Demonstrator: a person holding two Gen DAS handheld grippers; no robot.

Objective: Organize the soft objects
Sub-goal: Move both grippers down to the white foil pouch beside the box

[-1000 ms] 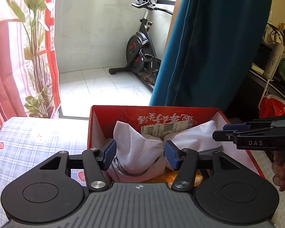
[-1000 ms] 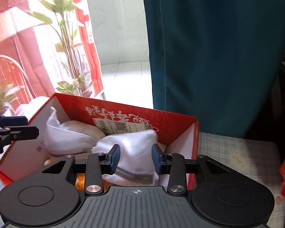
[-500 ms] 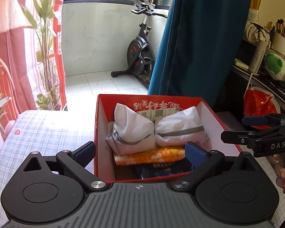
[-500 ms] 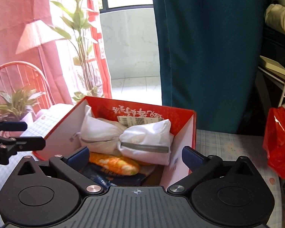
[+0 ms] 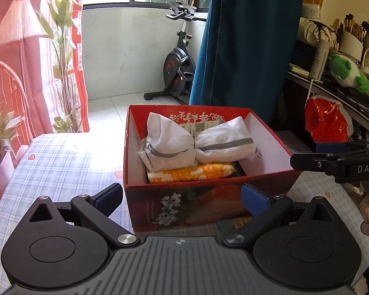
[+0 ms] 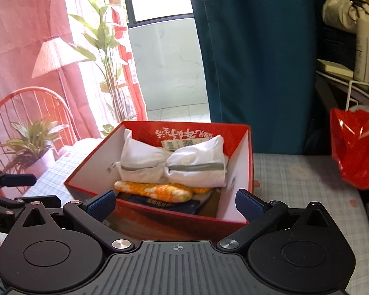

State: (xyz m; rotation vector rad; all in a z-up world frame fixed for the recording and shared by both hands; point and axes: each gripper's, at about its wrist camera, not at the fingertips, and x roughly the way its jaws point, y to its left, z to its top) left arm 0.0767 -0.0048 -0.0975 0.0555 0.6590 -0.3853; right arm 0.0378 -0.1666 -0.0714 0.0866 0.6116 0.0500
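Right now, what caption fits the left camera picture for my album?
Open left gripper in front of a red box holding two white bundles and an orange cloth.

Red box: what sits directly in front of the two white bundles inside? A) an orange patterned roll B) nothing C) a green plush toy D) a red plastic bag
A: inside the red box, an orange patterned roll lies along the near side of the two white bundles, touching them; both grippers are open and outside the box.
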